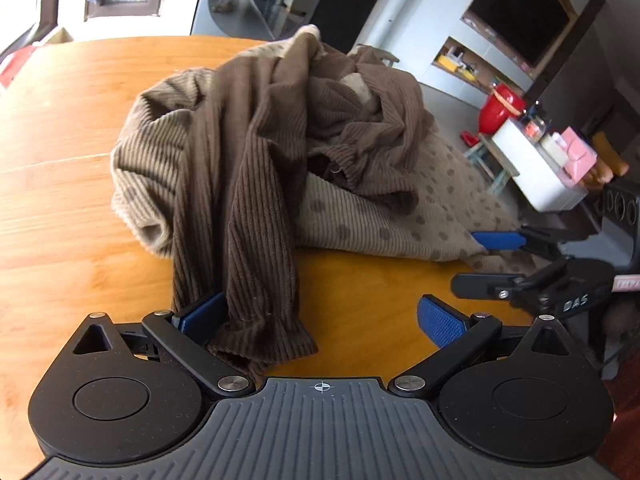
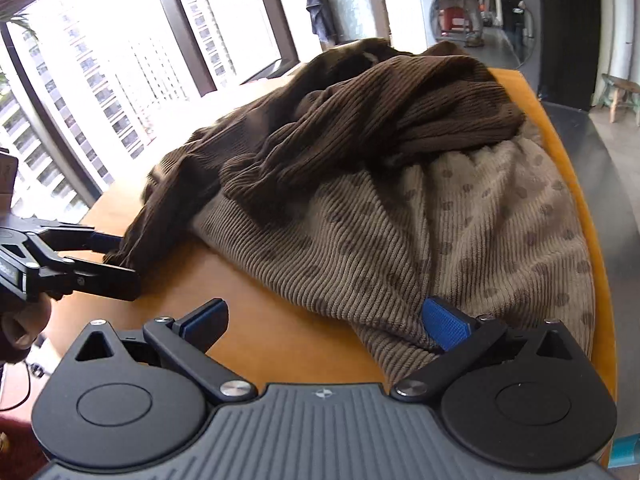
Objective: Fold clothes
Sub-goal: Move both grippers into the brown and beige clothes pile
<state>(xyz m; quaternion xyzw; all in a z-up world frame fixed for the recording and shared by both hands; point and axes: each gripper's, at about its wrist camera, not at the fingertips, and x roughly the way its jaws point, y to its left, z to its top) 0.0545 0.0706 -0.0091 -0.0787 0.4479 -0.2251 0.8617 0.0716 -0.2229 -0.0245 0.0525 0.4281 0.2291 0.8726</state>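
A crumpled pile of corduroy clothes lies on the wooden table (image 1: pixel 60 128): a dark brown garment (image 1: pixel 256 168) over a beige dotted one (image 1: pixel 360 224). My left gripper (image 1: pixel 320 316) is open, and the brown garment's hanging end lies between its fingers, against the left pad (image 1: pixel 202 312). My right gripper (image 1: pixel 482 260) is open at the beige garment's corner. In the right wrist view the right gripper (image 2: pixel 326 320) stands open with the beige dotted cloth (image 2: pixel 400 248) resting against its right pad (image 2: pixel 446 322). The left gripper (image 2: pixel 116 258) straddles the end of the brown garment (image 2: pixel 360 120).
The table's (image 2: pixel 272 332) curved edge runs just right of the pile, with floor beyond. A low stand with a white box (image 1: pixel 532 164), a pink box (image 1: pixel 578 156) and a red appliance (image 1: pixel 500 108) stands past that edge. Large windows (image 2: pixel 120 60) are on the far side.
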